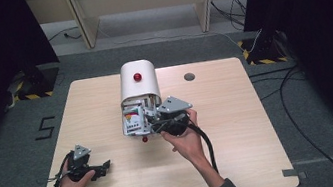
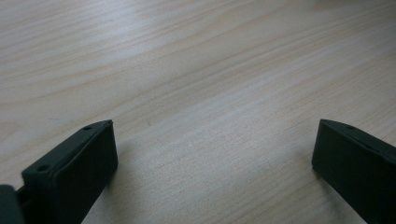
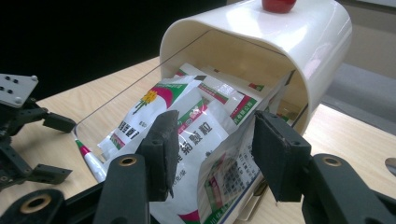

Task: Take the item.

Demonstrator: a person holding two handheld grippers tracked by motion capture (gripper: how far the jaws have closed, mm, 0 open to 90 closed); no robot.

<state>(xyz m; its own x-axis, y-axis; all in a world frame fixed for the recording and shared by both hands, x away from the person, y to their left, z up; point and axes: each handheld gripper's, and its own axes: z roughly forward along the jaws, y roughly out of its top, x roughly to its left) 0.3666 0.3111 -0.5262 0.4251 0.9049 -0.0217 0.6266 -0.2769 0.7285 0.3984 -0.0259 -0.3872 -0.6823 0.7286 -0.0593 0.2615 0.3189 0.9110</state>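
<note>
Wooden table (image 1: pixel 240 127), centre of the high view: broad bare surface to lower right and along the lower edge.

White box (image 1: pixel 138 85) with a red knob (image 1: pixel 137 77), upper centre of the table, open toward the person; printed sachets (image 3: pixel 187 140) crowd its mouth.

Right gripper (image 1: pixel 156 120), centre of frame at the box opening: jaws parted around a sachet, not clamping it.

Left gripper (image 1: pixel 100 168), lower left near the table's front edge: jaws spread wide over bare wood, holding nothing.
</note>
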